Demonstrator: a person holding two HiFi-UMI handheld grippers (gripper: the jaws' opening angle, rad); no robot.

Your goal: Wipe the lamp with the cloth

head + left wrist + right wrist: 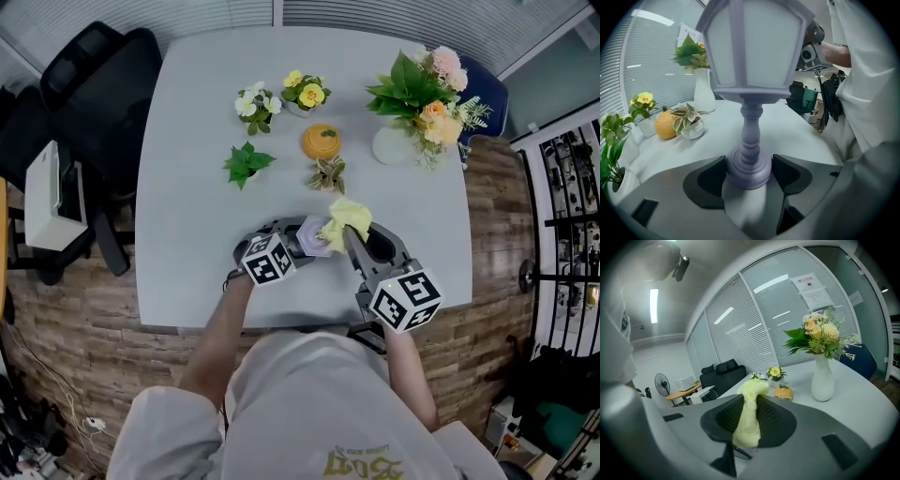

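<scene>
**I hold the lamp (315, 240) and the cloth (349, 215) near the table (192, 272) edge**

Head view: my left gripper (302, 242) and right gripper (349, 236) meet near the front edge, with bare tabletop to the left. Left gripper view: jaws clamp the lamp's base; only here its upright stem shows. Right gripper view: jaws pinch the yellow cloth.

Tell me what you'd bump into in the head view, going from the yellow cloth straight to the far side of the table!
yellow cloth → small striped-leaf plant → orange pumpkin ornament → pot of yellow flowers
</scene>
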